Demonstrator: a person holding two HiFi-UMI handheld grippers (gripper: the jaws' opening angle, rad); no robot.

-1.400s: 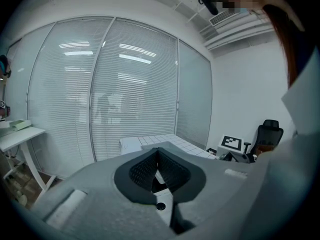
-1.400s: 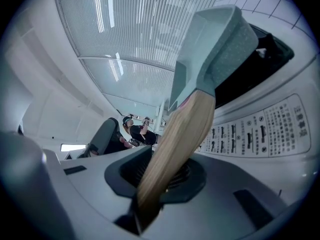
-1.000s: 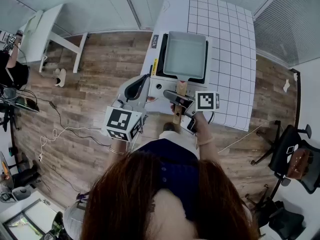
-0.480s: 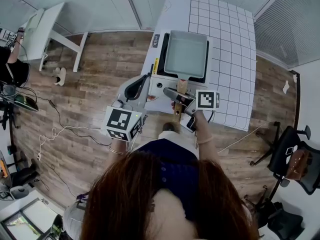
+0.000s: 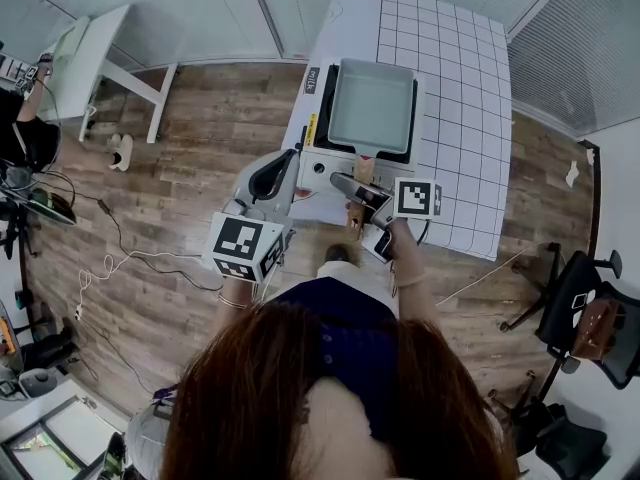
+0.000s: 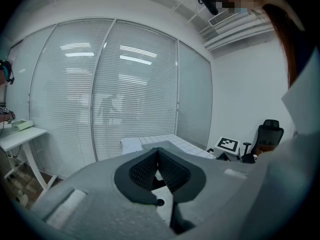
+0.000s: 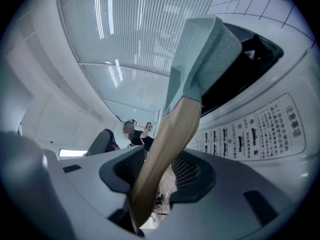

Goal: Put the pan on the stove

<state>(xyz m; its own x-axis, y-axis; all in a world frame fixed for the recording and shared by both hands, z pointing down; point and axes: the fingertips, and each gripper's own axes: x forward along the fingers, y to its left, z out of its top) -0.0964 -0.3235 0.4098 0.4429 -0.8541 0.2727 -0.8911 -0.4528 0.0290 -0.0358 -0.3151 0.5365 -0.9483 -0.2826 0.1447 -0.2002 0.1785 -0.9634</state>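
Observation:
The pale green square pan [image 5: 370, 108] sits on the white stove [image 5: 318, 158] at the near end of the table. Its wooden handle [image 5: 362, 173] points toward me. My right gripper [image 5: 352, 190] is at that handle. In the right gripper view the handle [image 7: 165, 149] runs between the jaws of the right gripper [image 7: 160, 171]. They have just been opening, and a gap shows beside the wood. The pan [image 7: 205, 49] rests on the stove [image 7: 260, 129]. My left gripper [image 5: 285, 163] hovers left of the stove, its pads closed together on nothing [image 6: 158, 156].
A white table with a grid mat [image 5: 460, 88] carries the stove. A white desk [image 5: 90, 58] stands at the far left, with cables [image 5: 110, 263] on the wooden floor. Office chairs [image 5: 590, 308] stand at the right. A person [image 5: 20, 128] is at the far left edge.
The right gripper's jaws have spread a little around the wooden handle. The pan, the stove and the left gripper are where they were.

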